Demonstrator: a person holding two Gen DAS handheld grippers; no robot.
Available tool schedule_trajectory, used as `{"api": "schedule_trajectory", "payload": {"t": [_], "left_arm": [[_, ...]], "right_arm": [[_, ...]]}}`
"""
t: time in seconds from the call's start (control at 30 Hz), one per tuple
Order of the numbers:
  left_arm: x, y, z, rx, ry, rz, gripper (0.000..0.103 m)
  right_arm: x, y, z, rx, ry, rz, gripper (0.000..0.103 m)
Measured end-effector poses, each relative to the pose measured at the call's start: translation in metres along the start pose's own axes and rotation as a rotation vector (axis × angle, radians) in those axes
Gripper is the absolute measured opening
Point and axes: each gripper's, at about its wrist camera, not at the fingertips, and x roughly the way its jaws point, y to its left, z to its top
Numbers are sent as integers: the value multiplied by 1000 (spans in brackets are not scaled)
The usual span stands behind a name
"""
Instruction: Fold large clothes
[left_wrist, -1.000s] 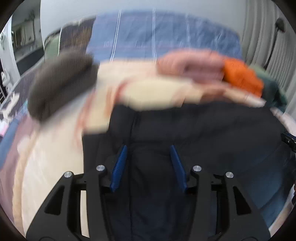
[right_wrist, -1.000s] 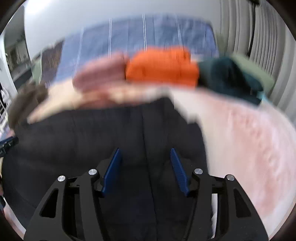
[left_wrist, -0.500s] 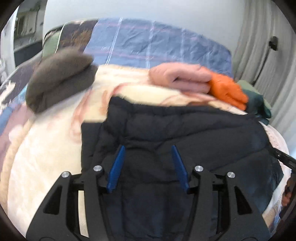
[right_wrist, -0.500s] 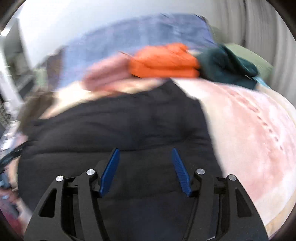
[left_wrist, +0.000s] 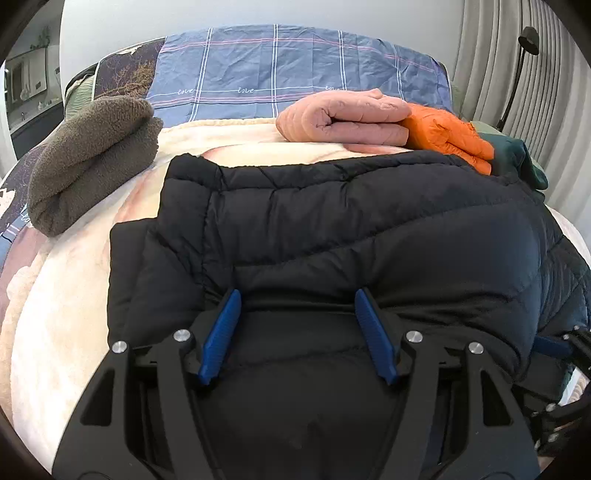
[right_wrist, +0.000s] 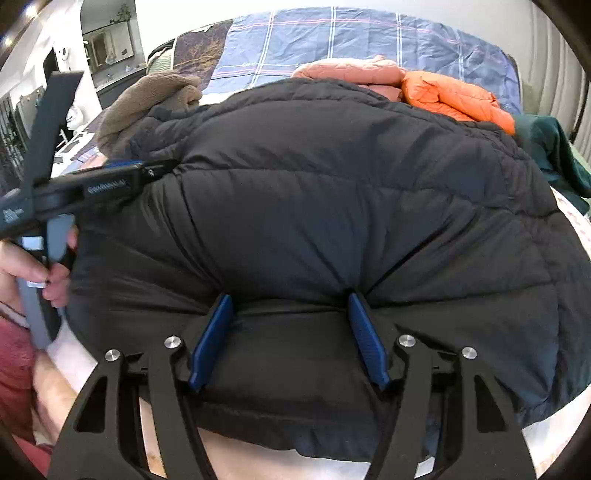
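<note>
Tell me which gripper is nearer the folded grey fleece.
Left. The left gripper sits on the black jacket below-right of the grey fleece; the right gripper is farther right.

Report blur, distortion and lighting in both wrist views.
Left wrist: sharp, soft even light; fisheye bends the checked bedding; dark corner vignette. Right wrist: black puffer jacket sharp; left claw and the hand holding it slightly soft at the edge.
</note>
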Motion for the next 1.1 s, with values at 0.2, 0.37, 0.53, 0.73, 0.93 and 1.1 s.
{"api": "schedule_trajectory", "payload": {"t": [0.2, 0.37, 0.53, 0.73, 0.93, 1.1], "left_arm": [[-7, 4, 5, -37, 11, -7, 64], [-23, 10, 37, -95, -52, -52, 63], [30, 21, 40, -101, 88, 53, 66], [29, 7, 30, -40, 47, 112, 65], [26, 11, 30, -58, 39, 92, 65], [26, 17, 31, -109, 29, 28, 66]], "right_arm": [[-33, -2, 56, -19, -187, -53, 63], [42, -17, 61, -3, -19, -32, 63], [47, -14, 56, -27, -18, -30, 64], [3, -21, 86, 3, -78, -17, 63], [24, -21, 138, 9, -152, -49, 63], [104, -48, 125, 73, -13, -39, 68]]}}
